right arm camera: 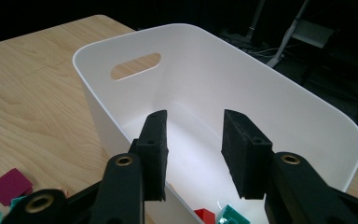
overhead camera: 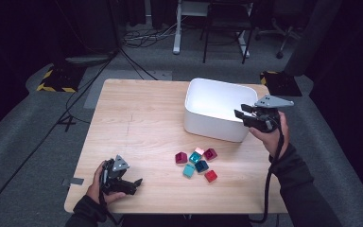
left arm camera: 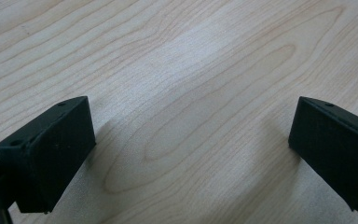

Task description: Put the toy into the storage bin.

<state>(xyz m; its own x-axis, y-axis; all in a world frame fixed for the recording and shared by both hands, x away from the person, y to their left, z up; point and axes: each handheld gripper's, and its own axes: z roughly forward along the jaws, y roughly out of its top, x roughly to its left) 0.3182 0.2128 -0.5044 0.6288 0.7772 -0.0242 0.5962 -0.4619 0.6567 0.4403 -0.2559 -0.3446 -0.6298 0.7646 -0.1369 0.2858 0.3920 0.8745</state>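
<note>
A white bin stands at the back right of the wooden table. My right gripper hovers over the bin's near right corner, open with nothing between its jaws. In the right gripper view, the right gripper points into the bin, where a red block and a teal block lie on the floor. Several small blocks sit in a cluster in front of the bin: magenta, teal, red. My left gripper rests open near the front left edge, and the left gripper is over bare wood.
The bin has a slot handle in its far wall. A magenta block lies on the table beside the bin. Cables and chair legs occupy the floor beyond the table.
</note>
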